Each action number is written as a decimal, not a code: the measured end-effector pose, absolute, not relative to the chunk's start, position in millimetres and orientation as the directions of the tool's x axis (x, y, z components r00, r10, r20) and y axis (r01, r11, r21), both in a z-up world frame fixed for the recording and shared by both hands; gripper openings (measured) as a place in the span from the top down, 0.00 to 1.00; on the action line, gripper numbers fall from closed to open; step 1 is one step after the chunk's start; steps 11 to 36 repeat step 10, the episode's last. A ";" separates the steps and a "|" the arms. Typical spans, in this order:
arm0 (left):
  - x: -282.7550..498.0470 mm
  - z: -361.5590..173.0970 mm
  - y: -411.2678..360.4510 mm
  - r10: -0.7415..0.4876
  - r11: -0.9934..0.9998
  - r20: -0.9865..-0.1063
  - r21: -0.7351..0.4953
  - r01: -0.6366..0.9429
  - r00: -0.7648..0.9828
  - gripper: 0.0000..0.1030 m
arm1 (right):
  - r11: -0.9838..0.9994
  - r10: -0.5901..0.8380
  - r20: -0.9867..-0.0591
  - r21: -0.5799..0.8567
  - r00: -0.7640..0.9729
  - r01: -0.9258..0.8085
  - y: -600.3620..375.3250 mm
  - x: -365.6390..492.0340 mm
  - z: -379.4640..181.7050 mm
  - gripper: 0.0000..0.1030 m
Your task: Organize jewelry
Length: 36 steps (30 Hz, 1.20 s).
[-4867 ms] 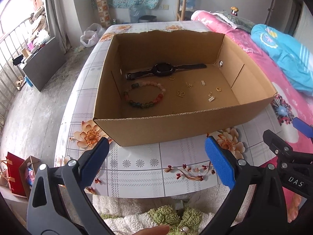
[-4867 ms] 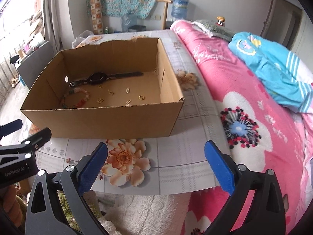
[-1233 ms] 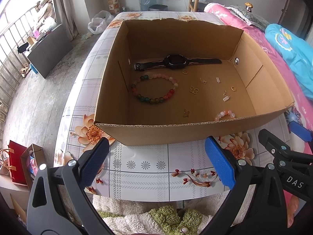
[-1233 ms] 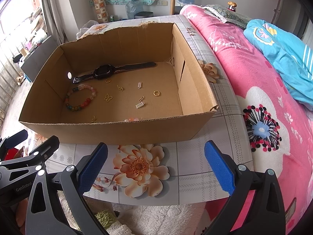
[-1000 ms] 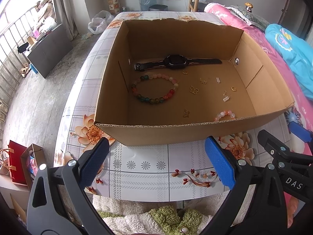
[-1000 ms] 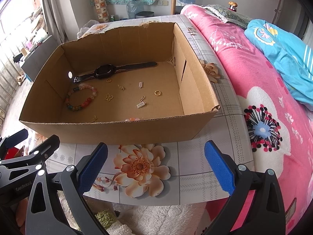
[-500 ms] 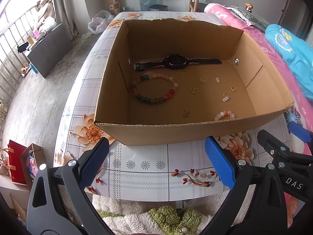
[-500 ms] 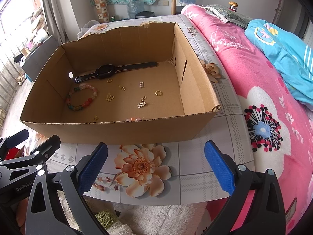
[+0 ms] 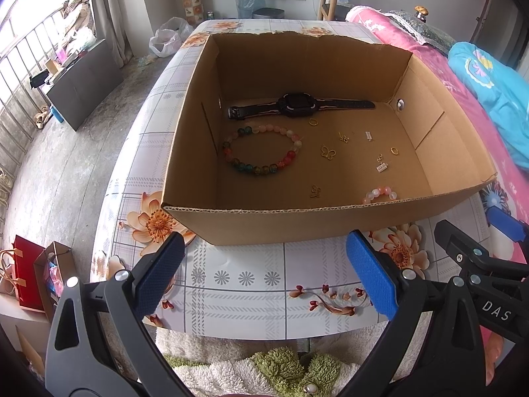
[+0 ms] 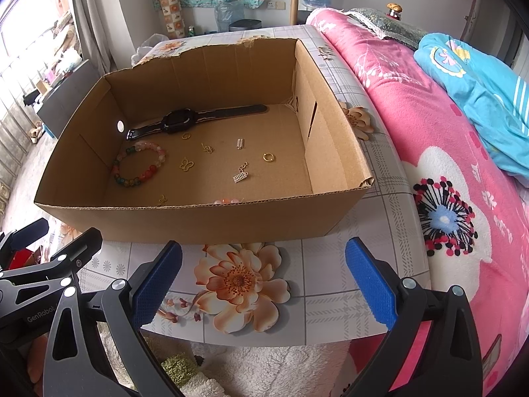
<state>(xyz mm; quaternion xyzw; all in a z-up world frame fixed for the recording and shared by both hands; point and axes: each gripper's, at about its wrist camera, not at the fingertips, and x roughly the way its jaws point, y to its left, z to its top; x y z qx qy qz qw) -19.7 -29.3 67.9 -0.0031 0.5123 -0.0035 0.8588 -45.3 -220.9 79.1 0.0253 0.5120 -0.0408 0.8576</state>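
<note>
Blue-padded jaws of the left gripper (image 9: 264, 274) stand wide apart and hold nothing, hovering over the near edge of the tabletop (image 9: 251, 284). The right gripper (image 10: 263, 276) is the same, jaws spread and empty, beside it above a printed orange flower. Just beyond both sits an open cardboard box (image 9: 297, 221) on the floral tabletop. On its floor a black watch (image 9: 299, 105) lies along the far wall, a multicoloured bead bracelet (image 9: 261, 150) near the left wall, and a pink bead bracelet (image 9: 380, 194) against the near wall. Small gold charms, among them a butterfly charm (image 9: 328, 152) and a gold ring (image 9: 394, 151), are scattered between them. A pink bed (image 10: 429, 139) runs along the tabletop's right edge.
</note>
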 end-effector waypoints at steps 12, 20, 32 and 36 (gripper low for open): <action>-20.8 66.7 -29.2 -0.009 1.000 -0.881 -0.011 -0.001 0.473 0.08 | 0.996 -0.039 -0.880 0.006 0.473 0.094 -222.7 -45.2 78.9 0.06; -20.8 66.7 -29.2 -0.009 1.000 -0.881 -0.011 -0.001 0.473 0.08 | 0.996 -0.039 -0.880 0.006 0.473 0.094 -222.7 -45.2 78.9 0.06; -20.8 66.7 -29.2 -0.009 1.000 -0.881 -0.011 -0.001 0.473 0.08 | 0.996 -0.039 -0.880 0.006 0.473 0.094 -222.7 -45.2 78.9 0.06; -20.8 66.7 -29.2 -0.009 1.000 -0.881 -0.011 -0.001 0.473 0.08 | 0.996 -0.039 -0.880 0.006 0.473 0.094 -222.7 -45.2 78.9 0.06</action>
